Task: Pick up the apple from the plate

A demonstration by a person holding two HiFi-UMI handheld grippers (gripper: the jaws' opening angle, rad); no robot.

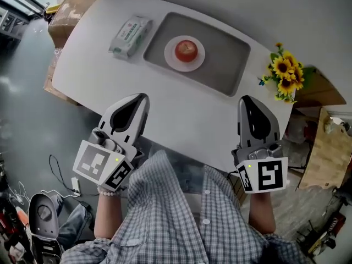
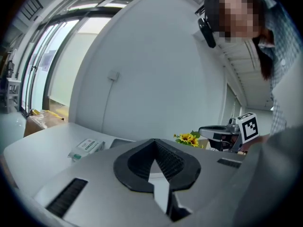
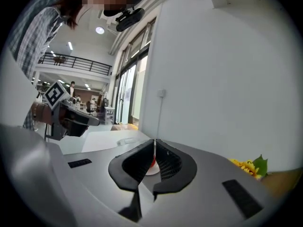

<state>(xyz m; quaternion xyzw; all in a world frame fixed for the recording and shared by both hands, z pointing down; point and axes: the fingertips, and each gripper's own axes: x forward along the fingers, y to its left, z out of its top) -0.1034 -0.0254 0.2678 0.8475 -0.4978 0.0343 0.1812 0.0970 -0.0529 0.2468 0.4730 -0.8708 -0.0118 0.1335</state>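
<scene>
A red apple (image 1: 186, 50) sits on a small white plate (image 1: 170, 60) on a grey mat (image 1: 223, 65) at the far middle of the white table (image 1: 181, 111). My left gripper (image 1: 144, 97) is held at the table's near edge, shut and empty, well short of the plate. My right gripper (image 1: 243, 99) is at the near right edge, also shut with nothing in it. In the right gripper view a sliver of the apple (image 3: 152, 162) and plate (image 3: 150, 170) shows between the closed jaws (image 3: 154, 141). The left gripper view shows only its shut jaws (image 2: 154, 141).
A pack of wet wipes (image 1: 130, 36) lies left of the mat. Sunflowers (image 1: 284, 73) stand at the table's right end. Cardboard boxes (image 1: 69, 12) sit on the floor past the left corner, and cables and gear (image 1: 44, 216) lie at lower left.
</scene>
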